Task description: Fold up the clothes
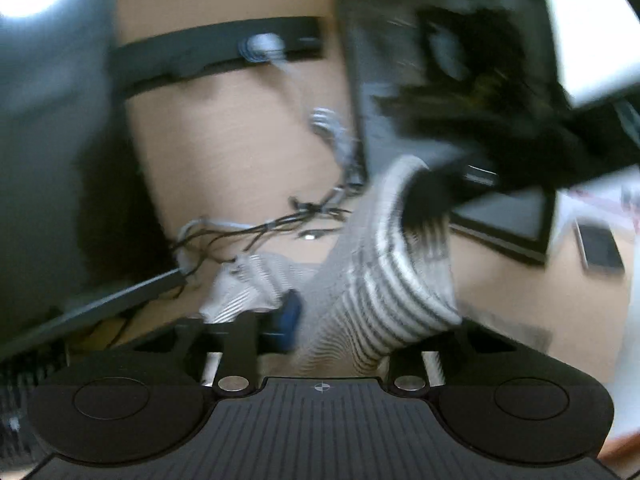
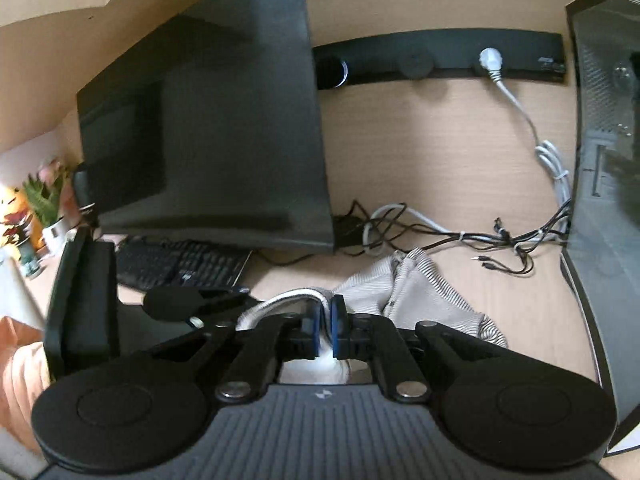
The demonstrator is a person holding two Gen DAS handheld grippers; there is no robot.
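The grey-and-white striped knit garment (image 2: 420, 300) lies crumpled on the pale wood-grain desk (image 2: 420, 152), at about 12 o'clock just beyond the right gripper (image 2: 326, 326), between the black monitor (image 2: 208, 128) at 10 o'clock and the glass-sided computer case (image 2: 604, 200) at 3 o'clock. The right gripper's blue-padded fingers (image 2: 339, 320) stand nearly together, clenched on a pale strip of fabric that arches up between them, apparently an edge of the same garment. In the left wrist view, which is smeared by motion blur, the cloth (image 1: 380, 280) rises in a ribbed, striped column from the left gripper (image 1: 312, 332) toward 1 o'clock; one blue pad (image 1: 292, 312) shows beside the fabric, but the other finger is hidden behind it, so whether this claw is clamped on it cannot be told. The garment looks light, thin and soft, a fine-ribbed jersey that drapes and bunches freely with no stiffness of its own, so it will likely sag between any two holds and slide a little on the smooth desk. The best places to take it would be a hem or seam edge, where the doubled layers give the pads something firm to pinch, with the two holds well apart to keep the fold line taut. A tangle of black and white cables (image 2: 460, 236) lies near the cloth's far side at 1 o'clock and could snag it.
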